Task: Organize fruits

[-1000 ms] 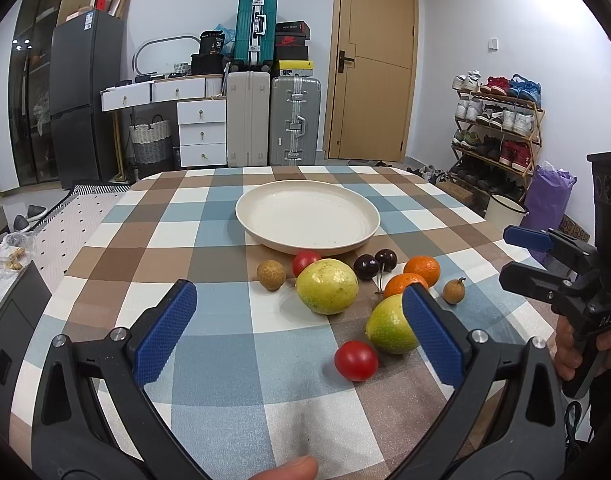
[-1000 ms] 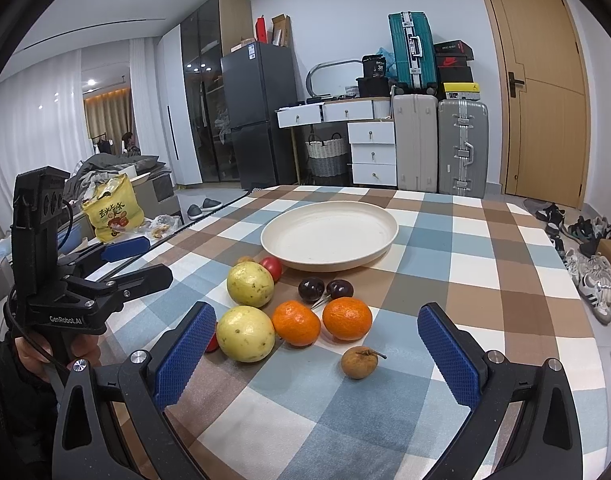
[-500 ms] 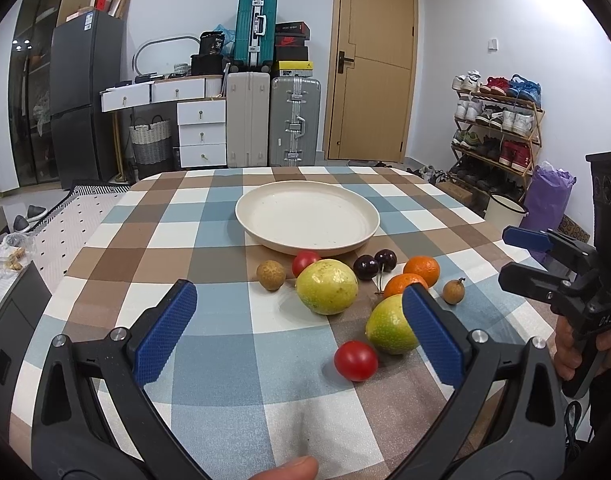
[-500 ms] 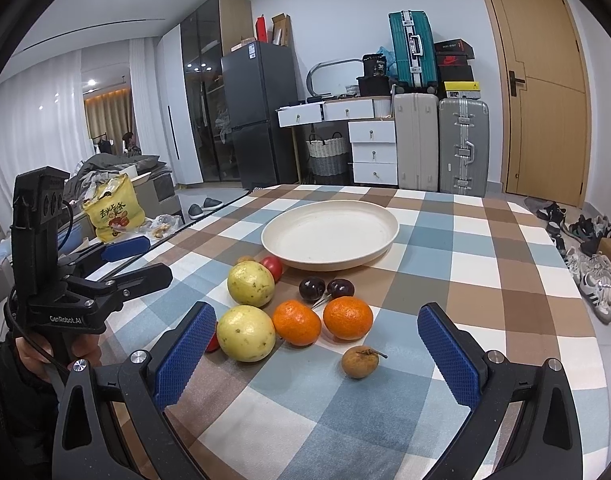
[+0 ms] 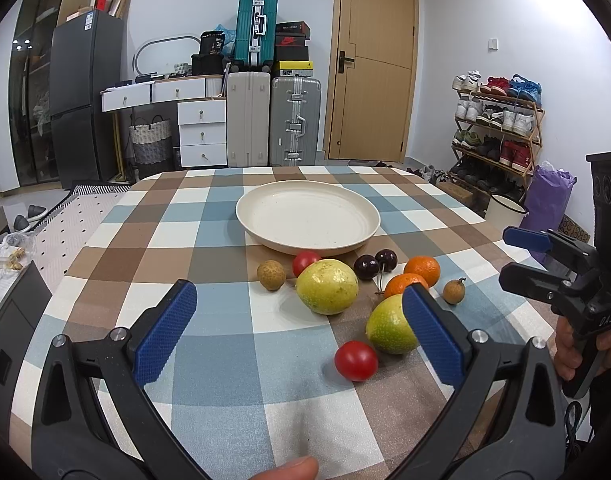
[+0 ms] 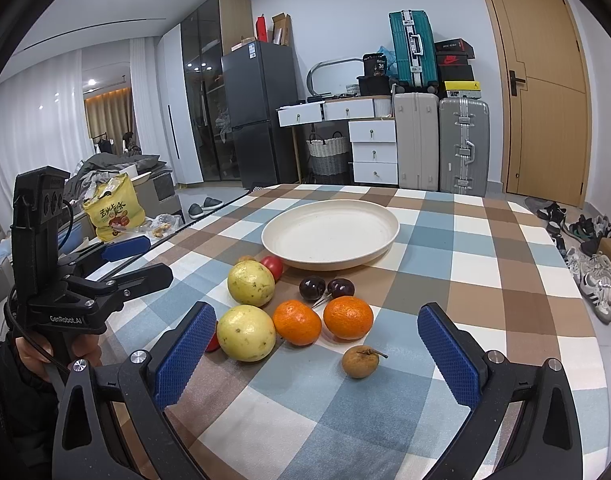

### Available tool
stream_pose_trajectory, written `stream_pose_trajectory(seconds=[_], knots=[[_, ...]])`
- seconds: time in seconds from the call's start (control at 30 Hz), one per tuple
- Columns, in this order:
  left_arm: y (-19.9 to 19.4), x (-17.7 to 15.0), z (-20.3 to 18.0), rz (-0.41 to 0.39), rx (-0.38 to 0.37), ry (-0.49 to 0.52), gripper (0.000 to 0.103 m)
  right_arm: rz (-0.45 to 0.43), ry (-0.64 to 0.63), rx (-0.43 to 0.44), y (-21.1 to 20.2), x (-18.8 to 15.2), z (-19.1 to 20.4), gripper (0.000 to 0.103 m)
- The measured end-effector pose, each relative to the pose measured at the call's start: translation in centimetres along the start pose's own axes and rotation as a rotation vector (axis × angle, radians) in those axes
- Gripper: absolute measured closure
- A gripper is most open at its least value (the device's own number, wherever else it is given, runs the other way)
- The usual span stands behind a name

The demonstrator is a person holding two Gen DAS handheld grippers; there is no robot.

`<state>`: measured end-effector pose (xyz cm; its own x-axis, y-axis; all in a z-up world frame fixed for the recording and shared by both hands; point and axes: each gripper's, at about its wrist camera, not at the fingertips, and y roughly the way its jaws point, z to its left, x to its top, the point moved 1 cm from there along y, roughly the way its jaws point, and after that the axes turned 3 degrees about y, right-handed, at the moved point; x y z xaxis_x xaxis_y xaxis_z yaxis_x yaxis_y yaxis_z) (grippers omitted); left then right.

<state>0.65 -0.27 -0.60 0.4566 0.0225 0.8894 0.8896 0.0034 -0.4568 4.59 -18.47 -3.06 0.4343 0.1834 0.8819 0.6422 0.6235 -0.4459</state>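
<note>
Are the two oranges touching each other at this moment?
Apart. The right wrist view shows the left orange and the right orange side by side with a thin strip of tablecloth visible between them.

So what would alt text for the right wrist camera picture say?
The open right gripper hovers above a checked tablecloth where two orange mandarins, two yellow-green round fruits and dark cherries sit before an empty cream plate.

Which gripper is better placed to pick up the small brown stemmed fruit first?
Right. The small brown stemmed fruit lies between the open right gripper fingers, near them. For the left gripper, it sits beyond its right finger, behind the yellow-green round fruit.
</note>
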Motion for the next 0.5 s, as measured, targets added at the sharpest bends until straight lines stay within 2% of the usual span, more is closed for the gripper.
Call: stream_pose_trajectory(seconds=[0.5], knots=[[0.06, 0.02, 0.02, 0.002, 0.000, -0.001, 0.000, 0.001, 0.001, 0.000, 0.09, 0.00, 0.03, 0.000]])
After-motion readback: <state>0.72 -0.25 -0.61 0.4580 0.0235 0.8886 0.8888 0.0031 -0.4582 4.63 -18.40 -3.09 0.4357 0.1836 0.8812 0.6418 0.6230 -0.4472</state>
